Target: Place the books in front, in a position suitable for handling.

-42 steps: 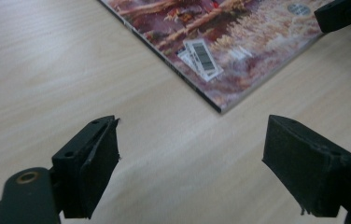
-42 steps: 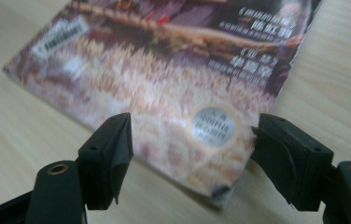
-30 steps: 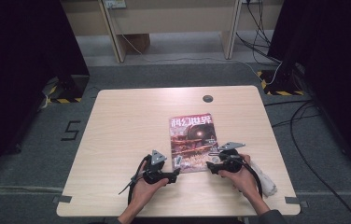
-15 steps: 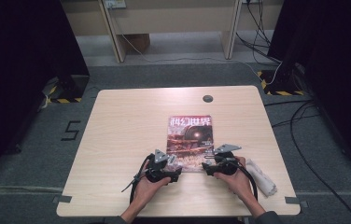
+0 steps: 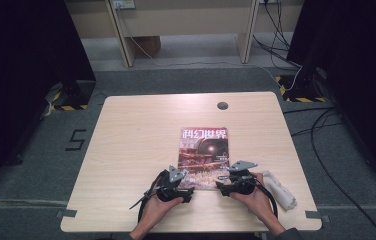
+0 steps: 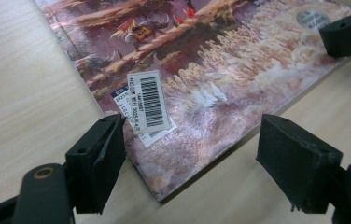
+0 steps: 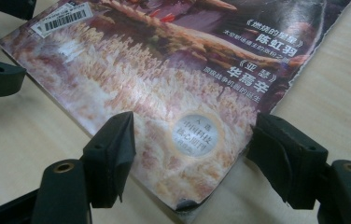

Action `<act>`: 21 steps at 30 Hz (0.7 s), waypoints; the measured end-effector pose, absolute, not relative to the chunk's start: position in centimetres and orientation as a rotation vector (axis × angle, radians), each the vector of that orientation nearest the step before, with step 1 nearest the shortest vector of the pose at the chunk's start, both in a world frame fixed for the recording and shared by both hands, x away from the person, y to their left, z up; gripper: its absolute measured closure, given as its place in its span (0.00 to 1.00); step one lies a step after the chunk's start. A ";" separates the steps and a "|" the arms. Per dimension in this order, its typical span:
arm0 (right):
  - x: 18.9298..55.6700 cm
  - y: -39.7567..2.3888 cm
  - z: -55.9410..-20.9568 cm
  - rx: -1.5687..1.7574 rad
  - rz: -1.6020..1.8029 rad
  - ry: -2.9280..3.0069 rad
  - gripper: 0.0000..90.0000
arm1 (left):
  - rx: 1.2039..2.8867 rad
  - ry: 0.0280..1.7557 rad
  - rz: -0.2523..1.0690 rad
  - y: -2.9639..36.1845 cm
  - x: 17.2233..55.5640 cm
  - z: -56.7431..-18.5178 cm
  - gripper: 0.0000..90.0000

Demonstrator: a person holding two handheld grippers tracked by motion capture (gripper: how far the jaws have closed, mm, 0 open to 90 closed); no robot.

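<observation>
A magazine (image 5: 203, 155) with a reddish-brown cover lies flat on the wooden table (image 5: 141, 145), title end away from me. My left gripper (image 5: 185, 186) sits at its near left corner. In the left gripper view my left gripper (image 6: 190, 135) is open, and that corner with the barcode sticker (image 6: 148, 100) lies between the jaws, unpressed. My right gripper (image 5: 222, 184) is at the near right corner. Seen close, my right gripper (image 7: 192, 135) is open, its jaws having just narrowed slightly. One jaw is over the cover, the other beside the edge.
A rolled white cloth (image 5: 278, 189) lies just right of the right hand, near the table's front right corner. A round cable hole (image 5: 222, 105) sits near the far edge. Cables trail from both grippers toward the front edge.
The right gripper has drawn back slightly toward the near edge, onto the magazine's near right corner. The left gripper has hardly shifted. The magazine lies where it was.
</observation>
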State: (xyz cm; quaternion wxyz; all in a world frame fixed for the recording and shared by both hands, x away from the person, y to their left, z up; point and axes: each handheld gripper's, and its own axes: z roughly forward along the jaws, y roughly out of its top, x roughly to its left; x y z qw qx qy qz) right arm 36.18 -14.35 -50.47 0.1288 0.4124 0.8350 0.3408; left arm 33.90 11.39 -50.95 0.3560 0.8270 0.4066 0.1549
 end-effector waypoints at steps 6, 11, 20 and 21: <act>34.5 -14.6 -50.4 1.162 0.989 2.459 0.35 | 2.158 1.024 0.390 11.4 32.4 -50.9 0.25; 33.3 -14.8 -50.4 1.132 0.996 2.488 0.34 | 2.165 1.011 0.379 11.6 31.8 -50.9 0.26; 32.2 -15.0 -50.4 1.111 0.992 2.501 0.34 | 2.193 0.980 0.395 11.5 30.8 -50.9 0.26; 32.2 -15.0 -50.4 1.116 0.995 2.499 0.34 | 2.195 0.982 0.395 11.5 30.7 -50.9 0.26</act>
